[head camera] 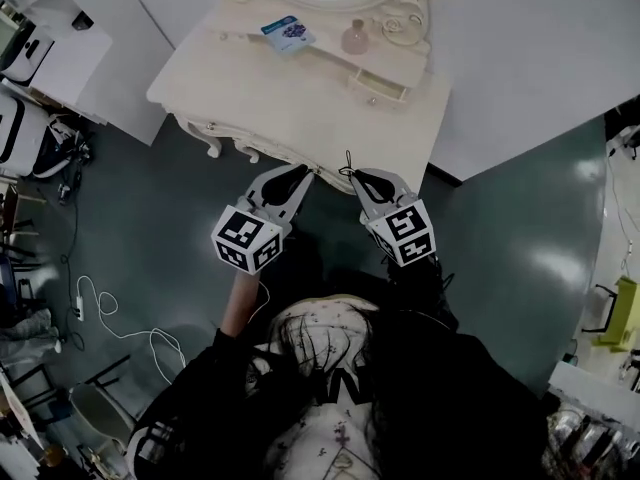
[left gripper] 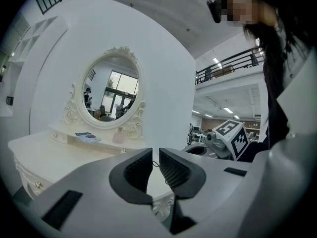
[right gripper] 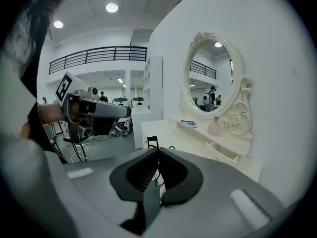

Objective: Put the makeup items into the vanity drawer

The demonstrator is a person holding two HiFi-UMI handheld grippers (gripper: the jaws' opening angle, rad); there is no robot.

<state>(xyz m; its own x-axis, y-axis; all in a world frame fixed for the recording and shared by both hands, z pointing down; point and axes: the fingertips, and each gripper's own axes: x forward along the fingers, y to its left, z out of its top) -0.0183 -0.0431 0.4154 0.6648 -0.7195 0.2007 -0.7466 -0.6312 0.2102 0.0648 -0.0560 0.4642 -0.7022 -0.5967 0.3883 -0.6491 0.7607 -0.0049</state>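
A cream vanity stands against the white wall, with an oval mirror at its back. On the raised shelf lie a blue packet and a pink bottle. A small drawer under the shelf stands slightly pulled out, also seen in the right gripper view. My left gripper and right gripper hover side by side at the vanity's front edge. Both are shut with no makeup item between them. A thin black wire loop shows at the right gripper's tips.
White cables trail over the dark green floor to the left. White furniture stands at the far left and a green chair at the right edge. The person's body fills the lower middle of the head view.
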